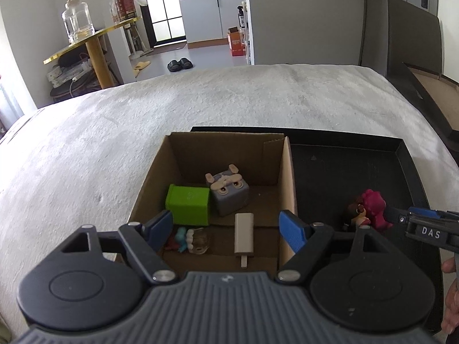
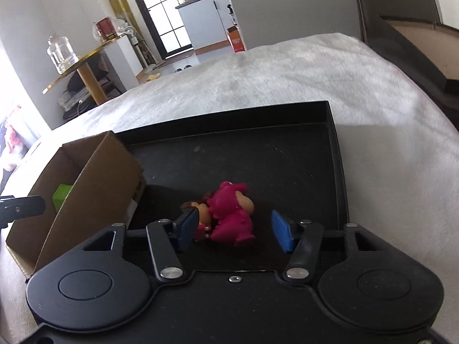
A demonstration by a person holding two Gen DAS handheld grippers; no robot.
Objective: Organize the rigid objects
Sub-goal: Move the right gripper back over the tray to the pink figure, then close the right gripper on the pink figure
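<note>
Right wrist: pink figurine (image 2: 233, 215) w/ brown-haired doll (image 2: 200, 212)

The only lettering that reads clearly is "DAS", in pale capitals on the dark body of the right gripper (image 1: 397, 218) where it enters the left wrist view from the right edge. A red canister (image 1: 125, 7) on the gold-rimmed side table (image 1: 94, 40) and an orange carton (image 1: 236, 43) on the floor carry print too small to read.
</note>
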